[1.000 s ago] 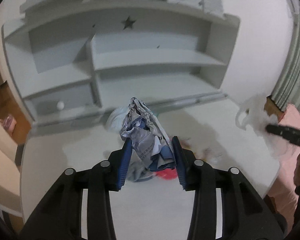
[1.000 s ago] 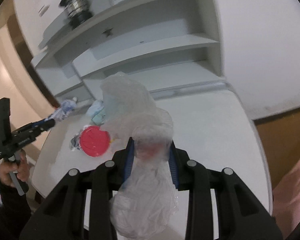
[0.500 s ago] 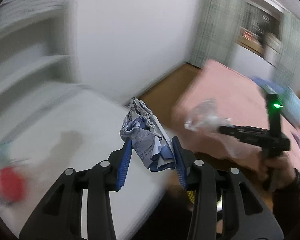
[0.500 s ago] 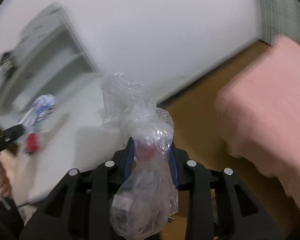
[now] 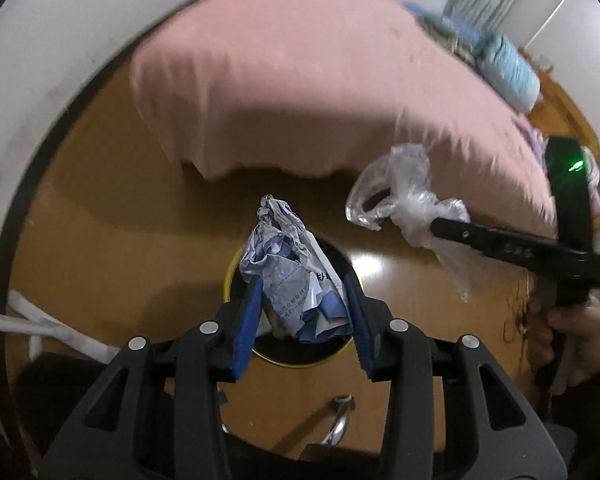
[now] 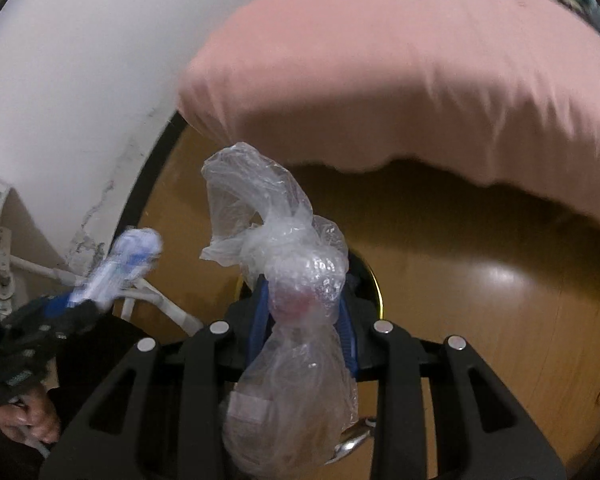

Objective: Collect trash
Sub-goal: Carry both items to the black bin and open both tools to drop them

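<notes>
My left gripper [image 5: 302, 320] is shut on a crumpled blue-and-white paper wrapper [image 5: 296, 276] and points steeply down over a round black bin with a yellow rim [image 5: 284, 356] on the wooden floor. My right gripper [image 6: 303, 316] is shut on a knotted clear plastic bag [image 6: 288, 280] with something reddish inside; the same bin's yellow rim [image 6: 376, 284] shows just behind it. In the left wrist view the right gripper [image 5: 432, 222] with the clear plastic bag [image 5: 400, 200] hangs to the right of the bin. In the right wrist view the left gripper's paper wrapper [image 6: 120, 268] is a blur at the left.
A bed with a pink cover [image 5: 300, 80] fills the upper half of both views, its edge overhanging the wooden floor [image 6: 480, 300]. A white wall with a dark skirting [image 6: 80, 80] and white pipes [image 6: 156, 300] lie at the left. A person's hand [image 5: 572, 344] grips the right tool.
Both grippers have swung away from the white desk and shelves and tipped downward. They now hang over the floor bin beside the bed, each still holding its piece of trash.
</notes>
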A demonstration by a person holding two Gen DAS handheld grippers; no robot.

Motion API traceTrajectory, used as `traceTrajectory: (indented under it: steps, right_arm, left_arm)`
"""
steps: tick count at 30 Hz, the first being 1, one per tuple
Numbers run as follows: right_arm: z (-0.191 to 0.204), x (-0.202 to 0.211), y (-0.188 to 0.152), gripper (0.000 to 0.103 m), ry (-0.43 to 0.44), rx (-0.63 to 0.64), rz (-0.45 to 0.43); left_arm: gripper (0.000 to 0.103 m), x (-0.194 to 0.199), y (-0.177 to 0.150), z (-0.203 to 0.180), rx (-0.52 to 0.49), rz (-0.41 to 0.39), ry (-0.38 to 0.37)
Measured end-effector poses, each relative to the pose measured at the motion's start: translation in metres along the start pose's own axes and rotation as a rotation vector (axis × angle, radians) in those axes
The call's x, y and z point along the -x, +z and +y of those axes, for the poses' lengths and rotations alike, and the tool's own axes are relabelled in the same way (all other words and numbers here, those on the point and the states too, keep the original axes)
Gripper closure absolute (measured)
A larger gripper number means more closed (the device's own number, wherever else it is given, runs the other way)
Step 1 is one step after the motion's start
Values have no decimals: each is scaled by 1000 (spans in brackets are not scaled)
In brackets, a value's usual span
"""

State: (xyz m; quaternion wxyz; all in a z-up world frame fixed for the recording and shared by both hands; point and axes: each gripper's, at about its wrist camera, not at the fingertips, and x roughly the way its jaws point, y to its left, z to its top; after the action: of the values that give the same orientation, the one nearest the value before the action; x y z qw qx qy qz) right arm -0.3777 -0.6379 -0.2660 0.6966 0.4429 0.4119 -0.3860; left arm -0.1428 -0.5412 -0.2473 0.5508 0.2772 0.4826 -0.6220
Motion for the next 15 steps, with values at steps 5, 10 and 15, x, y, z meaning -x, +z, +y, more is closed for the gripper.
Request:
traceTrajectory:
  steps: [5,10,15]
  right_arm:
    - [-12,-21,-3,71,11,-4,48]
    - [-9,-29,-2,71,29,-7,65]
    - [-10,-34,-2,71,34,-3,75]
  left_arm:
    - [62,-52,-3,2,-16,98,2]
    - [53,-71,-8,-12,-33,122,-2]
    - [40,-64,-2,-16,-35,102,5]
